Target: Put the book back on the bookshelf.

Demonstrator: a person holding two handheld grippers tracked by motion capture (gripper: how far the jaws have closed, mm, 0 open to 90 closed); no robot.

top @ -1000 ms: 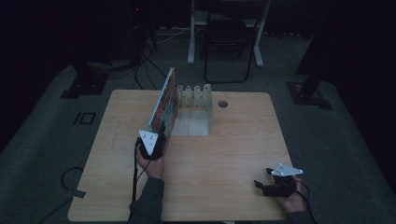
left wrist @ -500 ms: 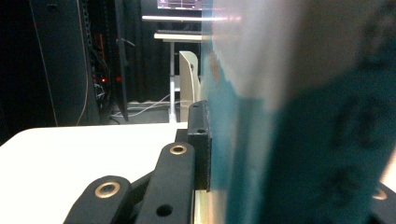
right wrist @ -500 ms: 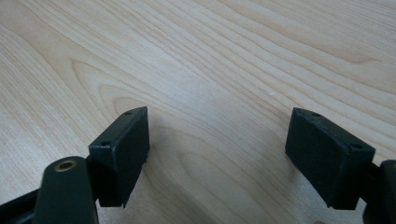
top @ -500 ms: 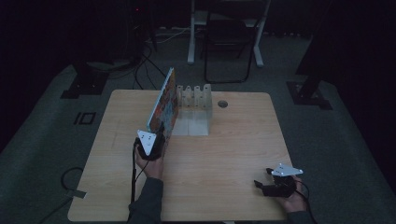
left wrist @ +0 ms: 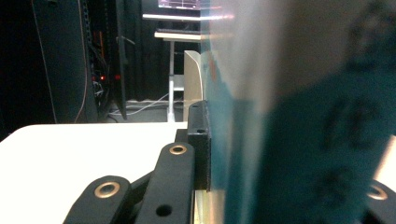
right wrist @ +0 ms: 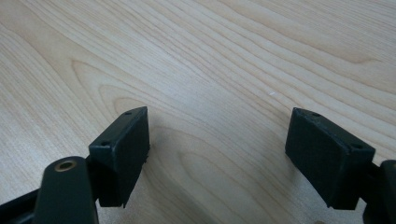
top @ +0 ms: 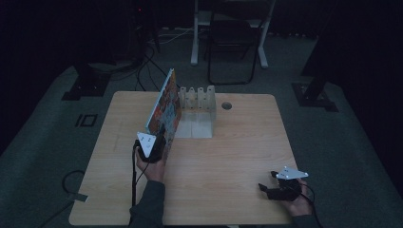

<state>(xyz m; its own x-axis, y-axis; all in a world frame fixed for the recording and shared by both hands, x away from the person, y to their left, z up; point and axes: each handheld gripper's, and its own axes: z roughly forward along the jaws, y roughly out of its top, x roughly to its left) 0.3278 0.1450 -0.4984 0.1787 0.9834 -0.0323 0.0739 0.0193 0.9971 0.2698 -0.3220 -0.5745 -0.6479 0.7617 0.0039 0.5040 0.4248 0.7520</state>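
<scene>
My left tongs (top: 160, 137) are squeezing the near edge of a colourful book (top: 164, 110), which is standing on its edge on the table (top: 228, 152), right beside the white rack (top: 197, 111). My right tongs (right wrist: 217, 154) are resting wide open, holding nothing.

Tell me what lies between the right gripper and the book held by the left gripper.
In the high view, only bare wooden table lies between the right gripper and the book, which the left gripper holds on edge.

thin colourful picture book (top: 164, 108) | upright on edge, slightly tilted | touching left end of white slotted rack (top: 197, 97)
</scene>
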